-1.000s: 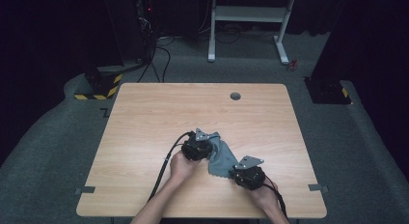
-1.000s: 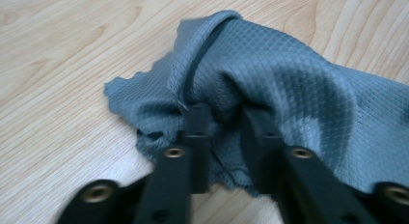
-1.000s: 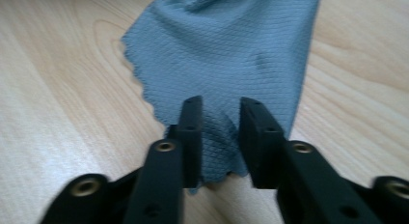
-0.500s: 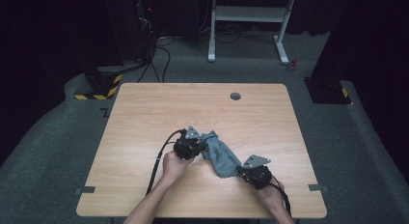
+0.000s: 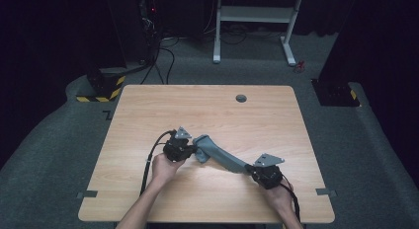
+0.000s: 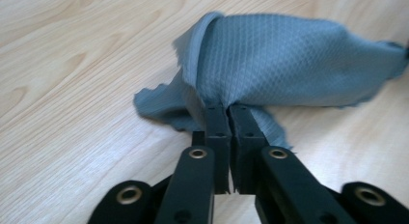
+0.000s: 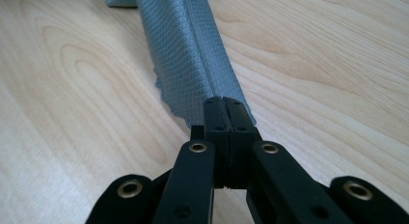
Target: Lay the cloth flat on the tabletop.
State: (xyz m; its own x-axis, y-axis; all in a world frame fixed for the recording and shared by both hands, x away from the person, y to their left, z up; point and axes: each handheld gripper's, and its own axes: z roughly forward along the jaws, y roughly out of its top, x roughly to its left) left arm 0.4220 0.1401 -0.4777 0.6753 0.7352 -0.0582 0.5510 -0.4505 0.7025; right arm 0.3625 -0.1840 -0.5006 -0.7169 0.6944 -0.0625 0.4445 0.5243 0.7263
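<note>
A grey-blue textured cloth (image 5: 217, 152) is stretched into a narrow band across the wooden table (image 5: 207, 105), running from my left gripper (image 5: 193, 151) down-right to my right gripper (image 5: 249, 169). In the left gripper view the jaws (image 6: 227, 110) pinch a bunched corner of the cloth (image 6: 289, 60). They closed on it moments ago and have just eased a touch, with the fabric still caught. In the right gripper view the jaws (image 7: 224, 102) are shut on the other end of the cloth (image 7: 183, 55), which runs away from them as a taut fold.
A round grommet hole (image 5: 241, 98) sits near the table's far edge. Small tape marks (image 5: 89, 194) (image 5: 323, 192) lie on the floor by the front corners. Behind the table stand a white desk frame (image 5: 257, 21) and a black-and-yellow striped block (image 5: 101, 91).
Both grippers closed on the cloth. The left hand moved left and lifted a little, and the bunched heap has been pulled out into a long band between the hands.
</note>
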